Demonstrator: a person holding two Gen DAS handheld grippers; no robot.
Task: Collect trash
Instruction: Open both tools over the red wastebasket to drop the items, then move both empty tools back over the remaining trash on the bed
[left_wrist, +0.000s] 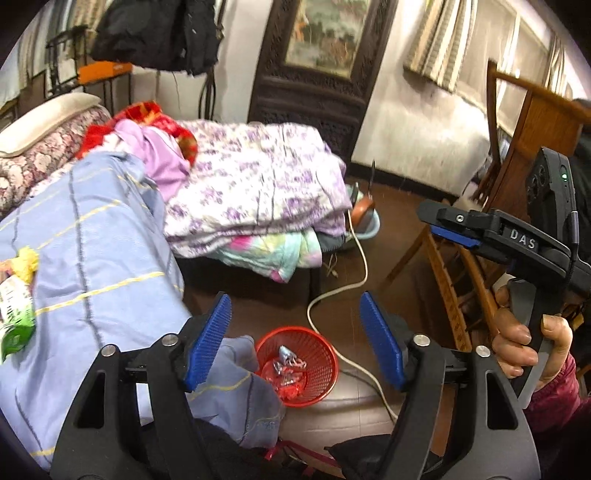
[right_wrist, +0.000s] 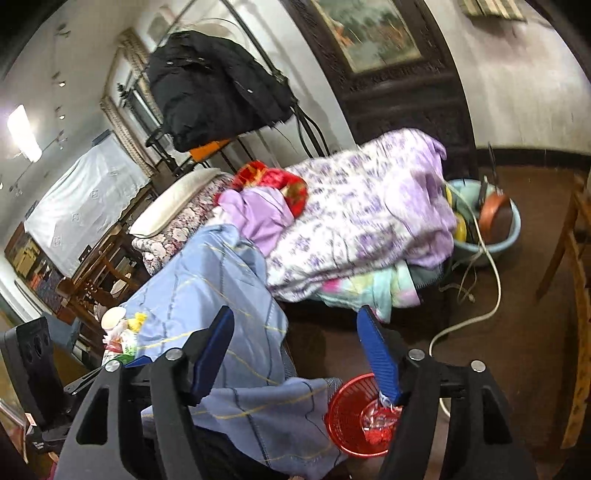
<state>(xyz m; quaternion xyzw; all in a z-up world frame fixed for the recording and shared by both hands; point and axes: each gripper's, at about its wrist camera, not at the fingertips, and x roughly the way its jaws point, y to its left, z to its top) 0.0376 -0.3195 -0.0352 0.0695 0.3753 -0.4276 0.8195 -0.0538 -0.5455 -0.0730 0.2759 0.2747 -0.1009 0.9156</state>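
Firstly, left wrist view: left gripper (left_wrist: 295, 341), blue pads spread wide, nothing between them. Below and ahead, red mesh basket (left_wrist: 297, 365) on the dark floor, crumpled wrappers (left_wrist: 290, 371) inside, their kind unreadable. A blue checked sheet (left_wrist: 92, 258) overlaps the basket's near-left rim. Green packet (left_wrist: 16, 317) and yellow scrap (left_wrist: 26, 264) lie on the sheet, cut by the left edge. Right gripper (left_wrist: 448, 225) at right, held by a hand (left_wrist: 528, 347); only one side shows, so its opening is unclear here.

Right wrist view: right gripper (right_wrist: 297, 354), pads parted, empty. Basket (right_wrist: 360, 417) partly behind the right pad. Trash pile (right_wrist: 123, 334) on the sheet (right_wrist: 207, 280), small and blurred. Purple floral quilt (right_wrist: 362, 218) beyond.
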